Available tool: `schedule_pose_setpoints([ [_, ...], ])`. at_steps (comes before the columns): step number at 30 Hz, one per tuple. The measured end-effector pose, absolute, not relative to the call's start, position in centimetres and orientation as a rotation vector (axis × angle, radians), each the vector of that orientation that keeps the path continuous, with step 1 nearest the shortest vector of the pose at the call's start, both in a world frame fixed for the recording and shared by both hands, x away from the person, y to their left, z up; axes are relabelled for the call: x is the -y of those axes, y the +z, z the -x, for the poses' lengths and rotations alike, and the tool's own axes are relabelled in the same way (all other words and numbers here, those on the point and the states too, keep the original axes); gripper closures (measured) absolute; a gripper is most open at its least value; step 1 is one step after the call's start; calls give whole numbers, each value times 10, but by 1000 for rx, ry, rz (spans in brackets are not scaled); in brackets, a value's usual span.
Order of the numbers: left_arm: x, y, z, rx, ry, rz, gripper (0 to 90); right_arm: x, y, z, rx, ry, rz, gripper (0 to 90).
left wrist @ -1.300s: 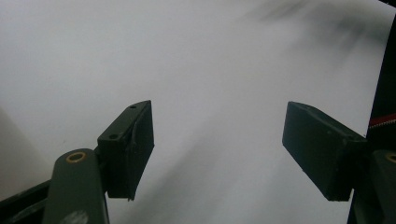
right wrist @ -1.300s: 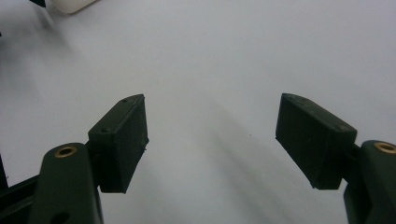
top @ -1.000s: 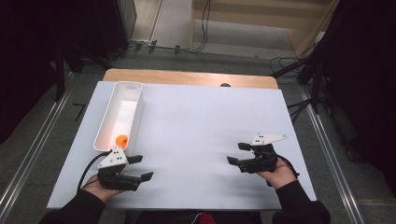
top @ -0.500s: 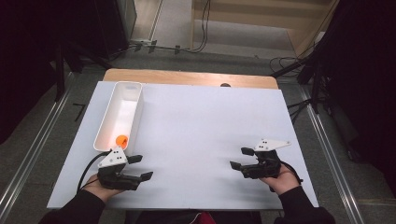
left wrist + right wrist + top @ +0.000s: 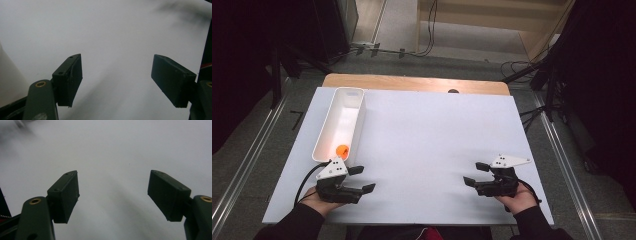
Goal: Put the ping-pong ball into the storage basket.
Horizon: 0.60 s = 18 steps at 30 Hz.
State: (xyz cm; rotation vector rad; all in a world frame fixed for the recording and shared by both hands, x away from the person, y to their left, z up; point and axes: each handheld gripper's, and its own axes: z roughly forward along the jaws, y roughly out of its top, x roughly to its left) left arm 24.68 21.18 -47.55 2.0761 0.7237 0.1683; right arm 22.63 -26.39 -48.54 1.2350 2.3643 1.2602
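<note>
Holding both tools low over the white table (image 5: 427,135), we keep left gripper (image 5: 362,180) and right gripper (image 5: 474,175) released, empty; orange ball (image 5: 342,149) sits in the tray (image 5: 353,97) just beyond the left gripper.

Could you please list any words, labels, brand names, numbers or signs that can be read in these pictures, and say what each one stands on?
There are none to read. The white tray, the orange ball inside it and the white table sheet are all plain. The grey plates on the left tongs and the right tongs bear only small dark spots, too small to tell whether they are marks or screws.
</note>
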Motion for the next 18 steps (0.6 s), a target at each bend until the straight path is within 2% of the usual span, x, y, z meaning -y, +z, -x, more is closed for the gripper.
schedule_pose_setpoints([
  [18,-211,-474,-246,-712,179,-2079,254,263,-489,-223,-2381,1214,-1232,238],
])
